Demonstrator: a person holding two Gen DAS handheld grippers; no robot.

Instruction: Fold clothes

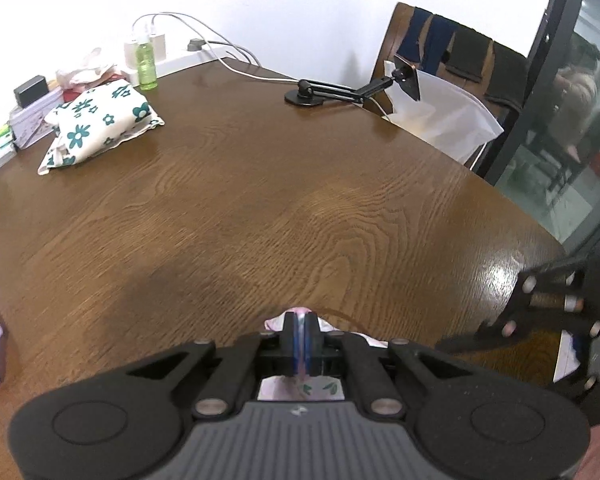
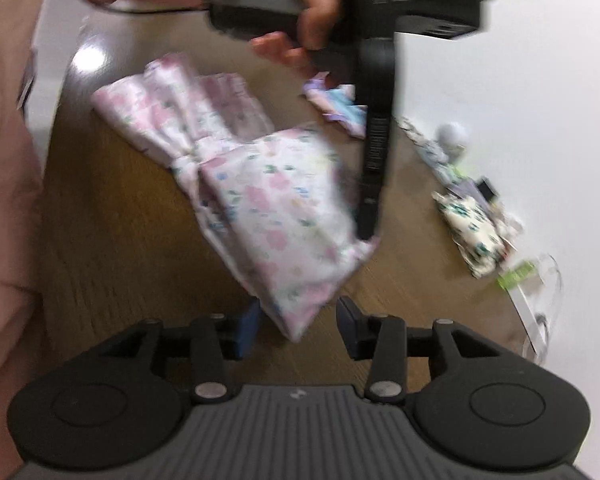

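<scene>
A pink floral garment [image 2: 268,208] hangs bunched above a brown wooden surface [image 1: 260,184], one corner clamped between the closed fingers of the left gripper [image 1: 301,336]. In the left wrist view only a sliver of the fabric shows, past the fingertips and through the gap in the gripper body. The right wrist view is smeared by motion blur, so the print reads only as soft pink blossoms with small green and blue flecks on pale cloth. The cloth is gathered into folds at its upper end and tapers to a point at its lowest corner. That point dangles between the spread fingers of the right gripper [image 2: 298,322]; whether it touches either blue pad is hard to tell. The person's hand [image 2: 300,12] grips the left tool's handle at the top of the frame, partly cut off. Across the surface lie a folded cream cloth with green flowers [image 1: 100,120], a green bottle [image 1: 147,66] and white cables [image 1: 220,52]. A black phone holder [image 1: 356,88] stands near a chair [image 1: 452,48] draped in dark clothing. Another pale crumpled cloth [image 2: 336,104] sits half hidden behind the left tool.
</scene>
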